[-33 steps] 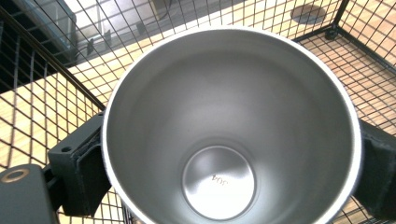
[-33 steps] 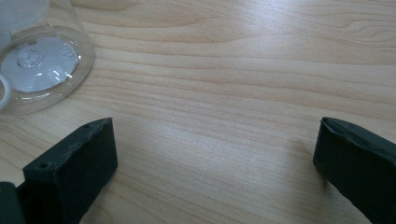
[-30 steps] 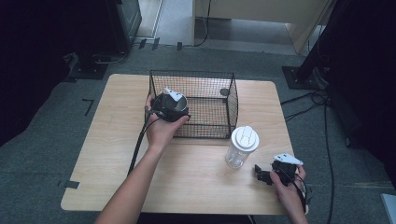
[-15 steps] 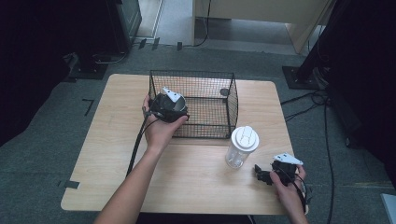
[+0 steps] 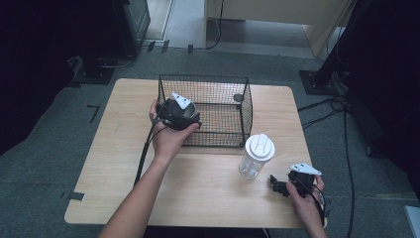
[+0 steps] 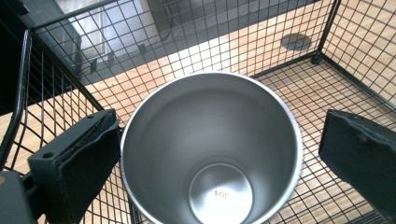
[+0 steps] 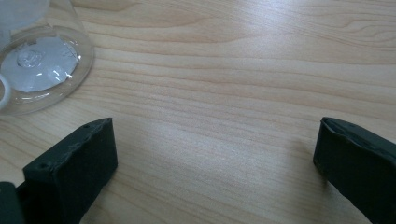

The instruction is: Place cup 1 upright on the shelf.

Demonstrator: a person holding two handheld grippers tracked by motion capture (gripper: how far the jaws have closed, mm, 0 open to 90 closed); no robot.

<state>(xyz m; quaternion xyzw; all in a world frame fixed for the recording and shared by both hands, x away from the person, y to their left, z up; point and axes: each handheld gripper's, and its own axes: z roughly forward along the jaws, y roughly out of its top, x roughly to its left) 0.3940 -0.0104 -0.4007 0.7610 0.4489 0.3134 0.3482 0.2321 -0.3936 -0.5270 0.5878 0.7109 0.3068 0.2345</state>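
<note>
- Seemingly mid-task: steel tumbler stands inside the wire basket, left gripper fingers apart around it, unclamped.
- Right gripper fingers apart over the desk; lidded clear bottle still outside.

Bare forearms, black left claw and right claw (grey three-cornered top plates), black trailing cables, screw-holed jaws

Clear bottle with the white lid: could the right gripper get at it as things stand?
Probably yes. The right gripper is open, low on the table, with bare wood between it and the bottle close by.
</note>
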